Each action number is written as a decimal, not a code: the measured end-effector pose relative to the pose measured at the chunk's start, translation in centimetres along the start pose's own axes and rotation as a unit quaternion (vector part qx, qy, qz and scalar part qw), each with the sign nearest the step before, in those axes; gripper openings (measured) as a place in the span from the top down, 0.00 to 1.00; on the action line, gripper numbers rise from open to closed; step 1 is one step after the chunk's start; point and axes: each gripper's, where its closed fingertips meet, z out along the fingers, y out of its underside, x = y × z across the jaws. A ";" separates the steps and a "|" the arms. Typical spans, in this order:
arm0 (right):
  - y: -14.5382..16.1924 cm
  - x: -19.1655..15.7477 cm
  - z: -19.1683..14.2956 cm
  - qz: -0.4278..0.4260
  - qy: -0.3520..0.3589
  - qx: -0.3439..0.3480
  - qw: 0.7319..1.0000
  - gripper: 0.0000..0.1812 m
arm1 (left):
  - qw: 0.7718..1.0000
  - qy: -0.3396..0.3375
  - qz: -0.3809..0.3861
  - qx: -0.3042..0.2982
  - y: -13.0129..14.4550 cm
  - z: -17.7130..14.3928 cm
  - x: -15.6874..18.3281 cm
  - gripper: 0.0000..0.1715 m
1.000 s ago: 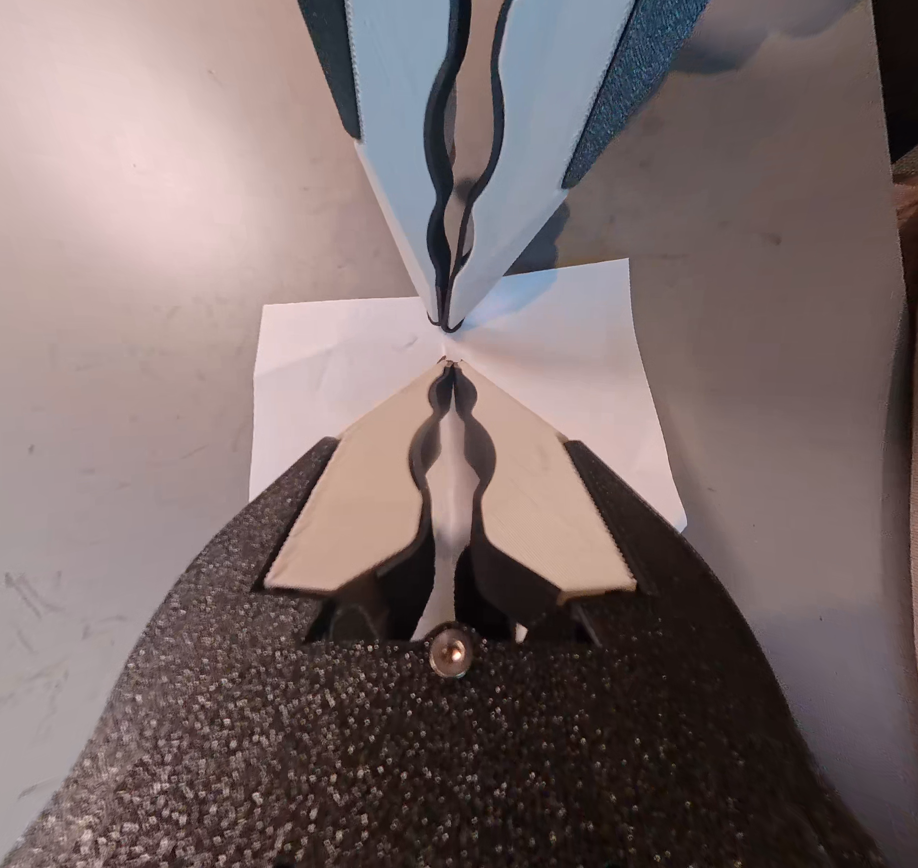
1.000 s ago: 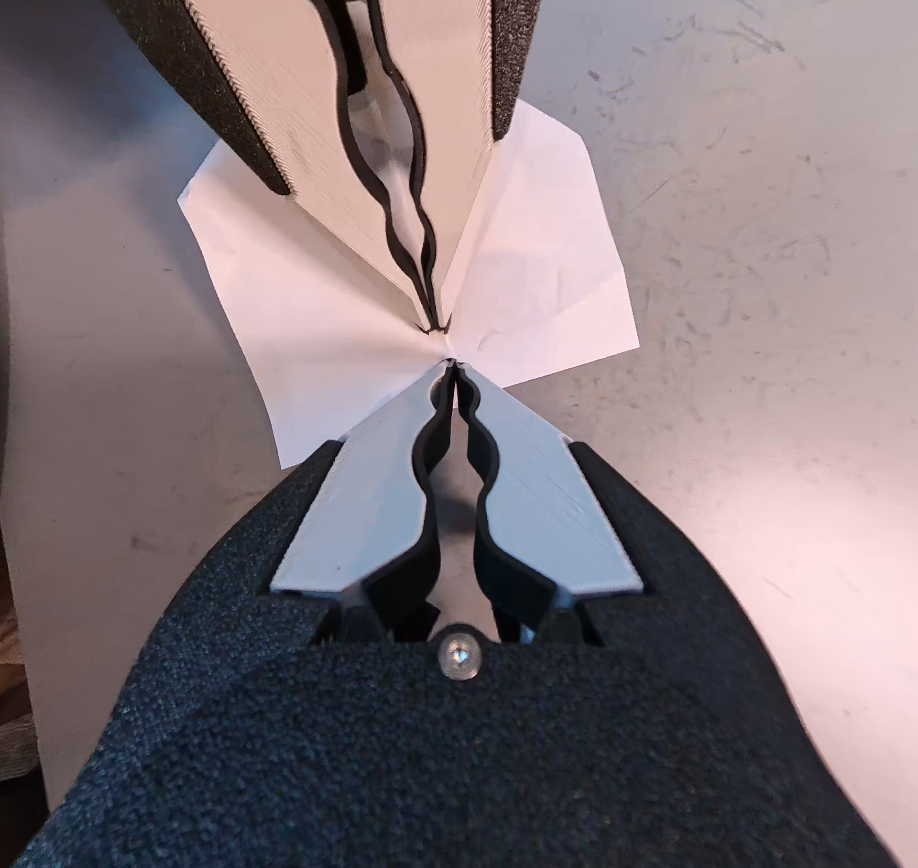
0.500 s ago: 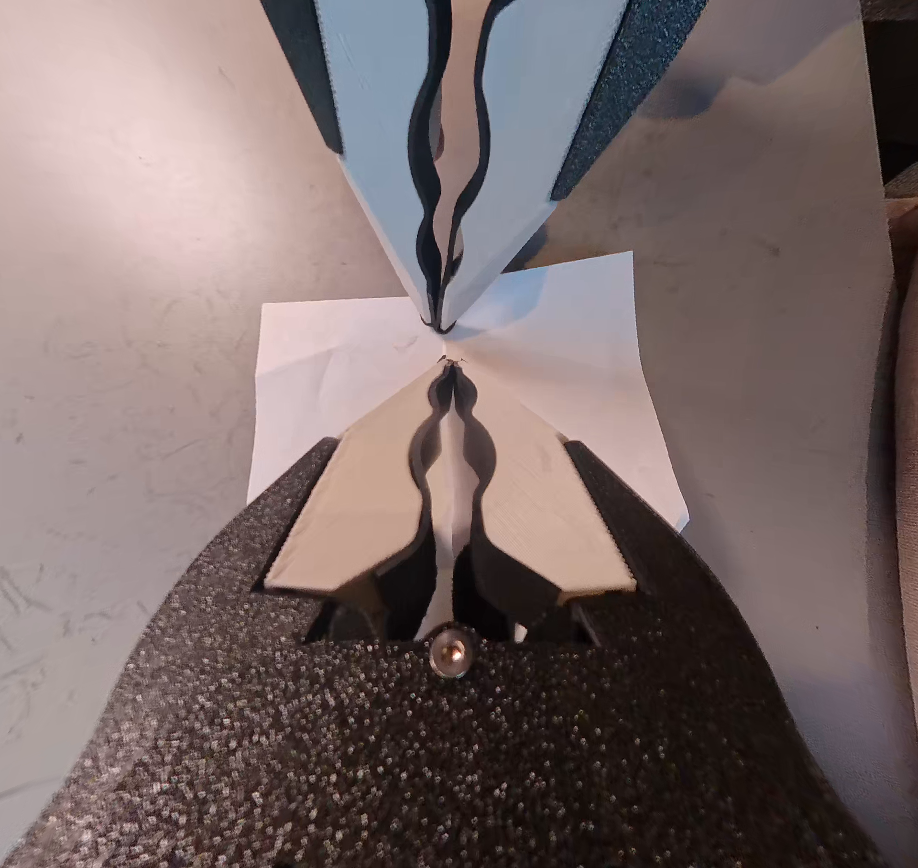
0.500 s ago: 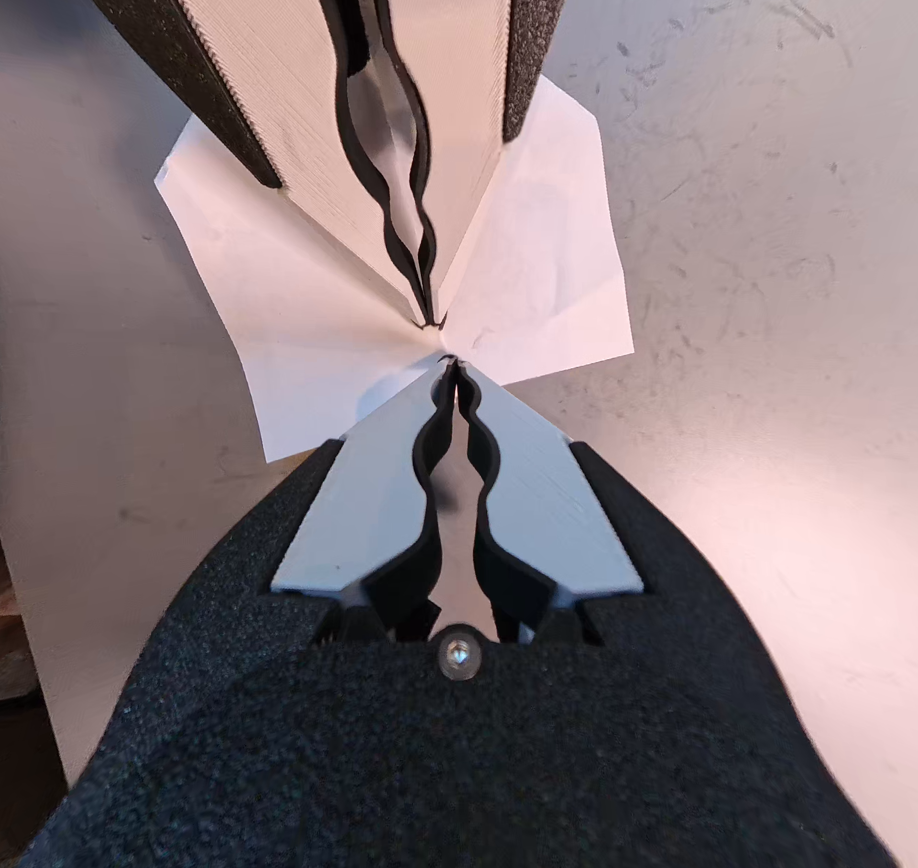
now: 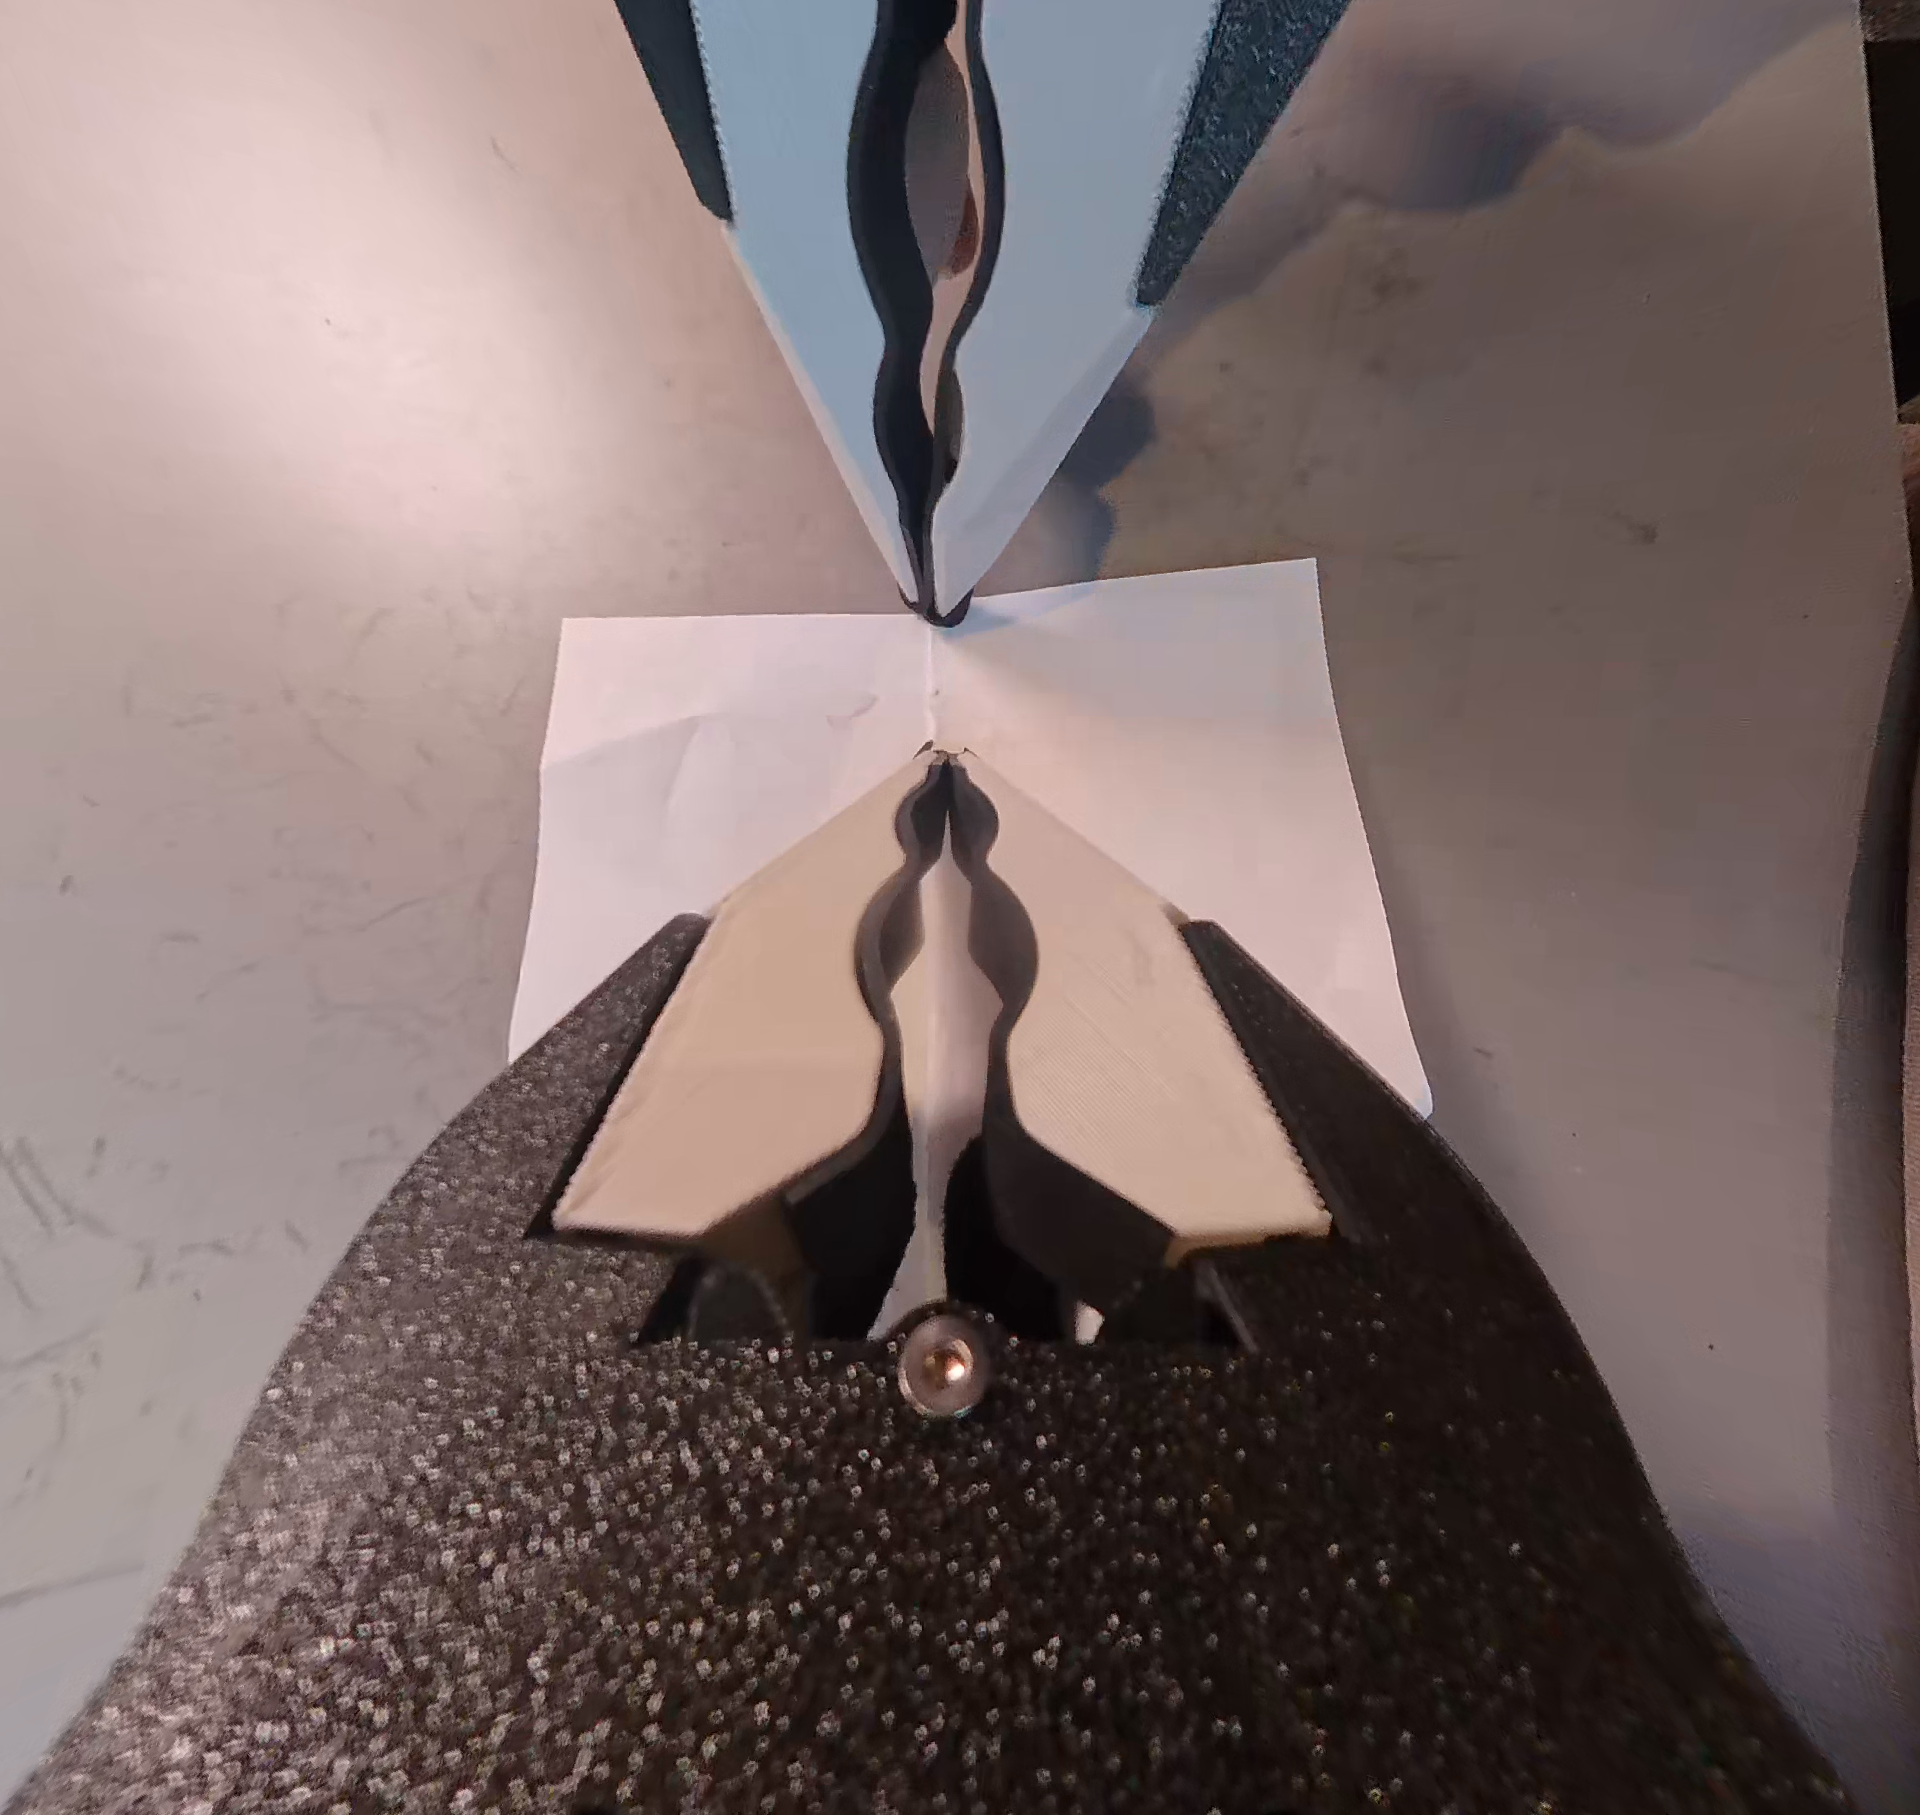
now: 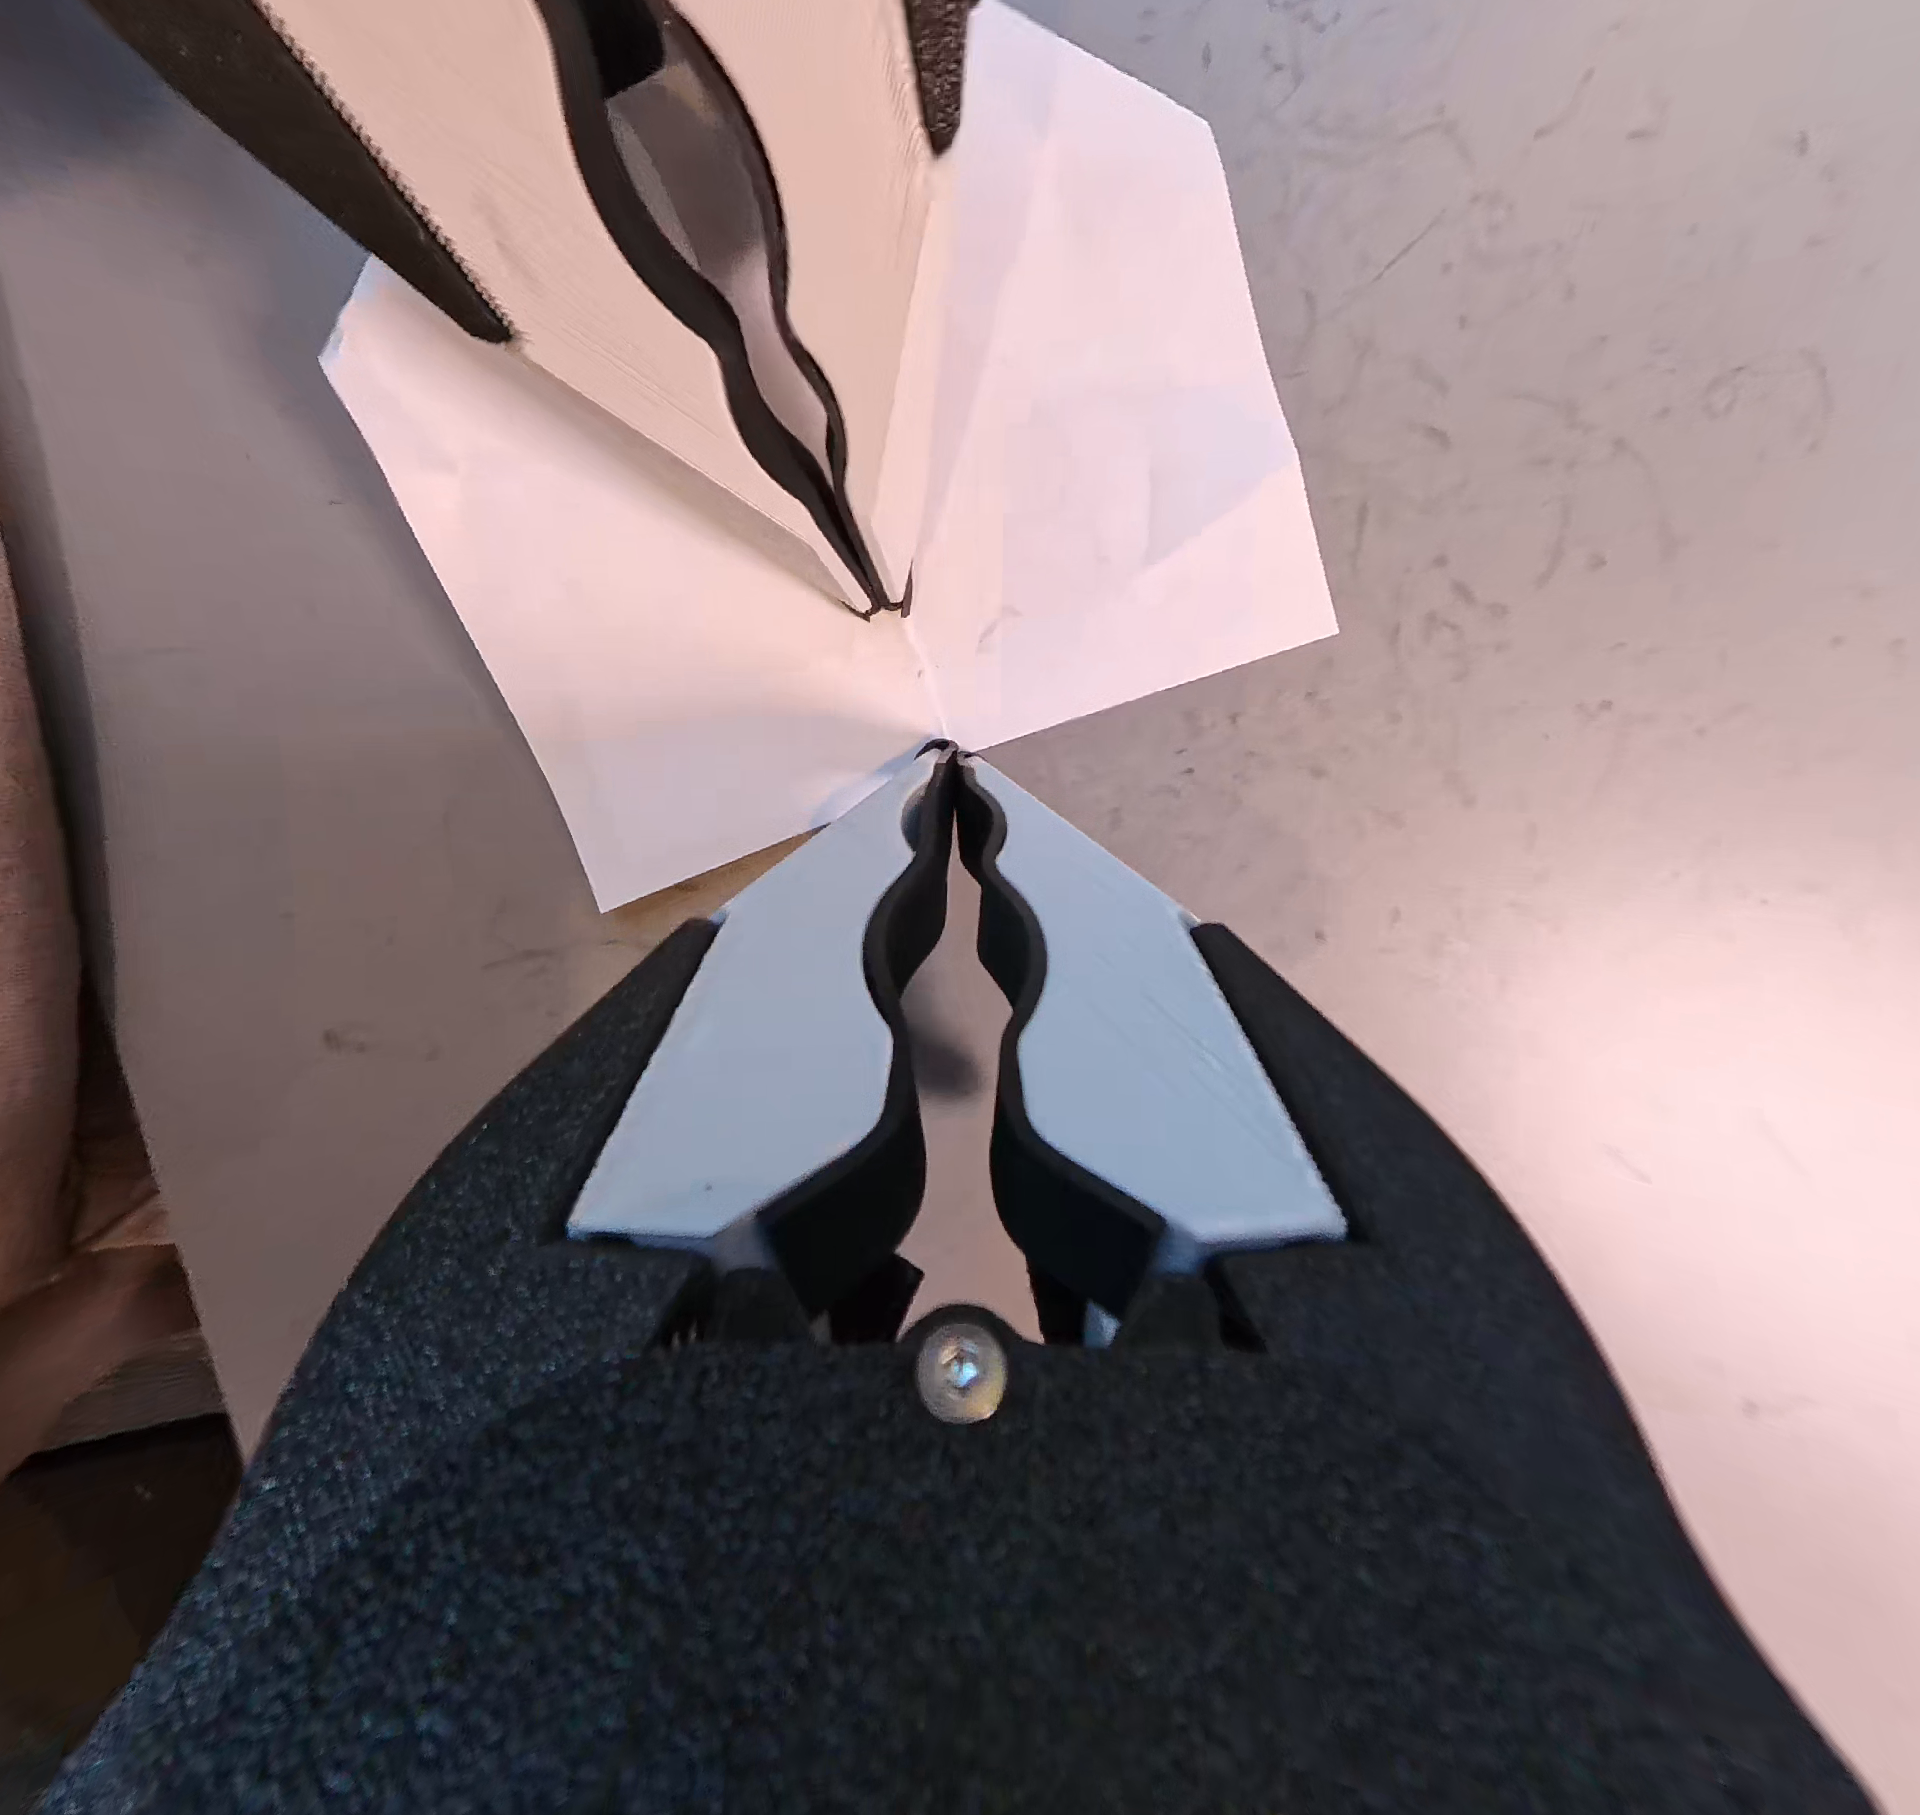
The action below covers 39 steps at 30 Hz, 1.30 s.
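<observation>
**Across the tabletop: a creased sheet pinched at both ends of its fold**

Across the scuffed grey table (image 5: 312,415) lies one white sheet of paper (image 5: 727,726), the largest loose thing you have, with a straight crease running down its middle from 12 to 6 o'clock in the left wrist view. It looks feather-light, limp and easy to tear or wrinkle. Its two halves rise toward the crease like a shallow tent, so it seems to be carried at the fold more than by the table. Judged from that, the fold line is the firmest place to hold it, near the edges. A flat, single-ply margin would likely buckle.

Your left gripper (image 5: 943,755), with beige fingers, is pressed together on the crease well inside the sheet, and paper runs back between the fingers toward the screw. Your right gripper (image 6: 948,749), with pale blue fingers, is closed too, nipping the fold right at the sheet's edge, which sits at 12 o'clock in the left view.

Against the frame a second ago, the two tips are farther apart: they were almost nose to nose, and a bare stretch of crease now shows between them. The right tip has slid from inside the sheet out to its edge, and the paper looks flatter and more open.
</observation>
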 end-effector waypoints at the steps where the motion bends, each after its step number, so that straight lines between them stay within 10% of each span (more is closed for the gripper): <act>1: 0.0 0.0 0.0 0.011 -0.007 0.000 1.000 1.00 | 1.000 0.000 0.000 0.000 0.0 0.0 0.0 1.00; 39: -1.5 0.5 -0.8 -0.002 0.043 -0.037 0.998 1.00 | 1.000 -0.010 0.006 0.010 0.0 0.1 0.3 1.00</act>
